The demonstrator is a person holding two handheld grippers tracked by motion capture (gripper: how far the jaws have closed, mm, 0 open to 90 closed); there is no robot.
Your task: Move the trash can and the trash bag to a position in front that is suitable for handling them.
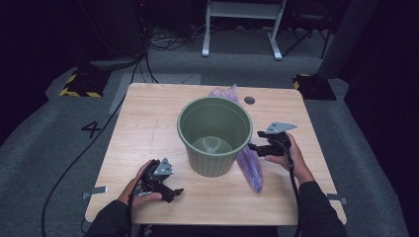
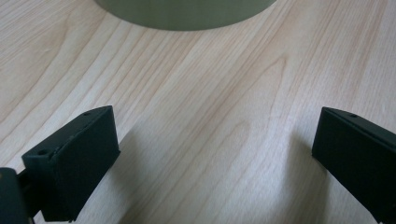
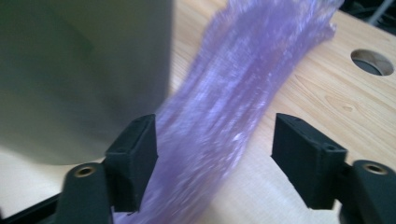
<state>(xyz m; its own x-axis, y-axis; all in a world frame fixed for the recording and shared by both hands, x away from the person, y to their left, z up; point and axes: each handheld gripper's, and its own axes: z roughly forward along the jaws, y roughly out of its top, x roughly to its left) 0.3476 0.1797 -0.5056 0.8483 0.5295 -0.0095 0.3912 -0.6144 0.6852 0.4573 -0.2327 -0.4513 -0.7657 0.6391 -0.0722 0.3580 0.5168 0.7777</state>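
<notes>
A green bucket is standing upright mid-table. A purple plastic bag is lying stretched along the bucket's right side, touching it. The right gripper is straddling the bag, jaws spread. The left gripper is resting near the bucket's front-left, jaws released, empty.

Bucket hides bag, edges crop bucket
Crinkled purple plastic bag partly hidden behind the round green plastic bucket; blurred in right gripper view, bucket cropped by the frame in both gripper views.
</notes>
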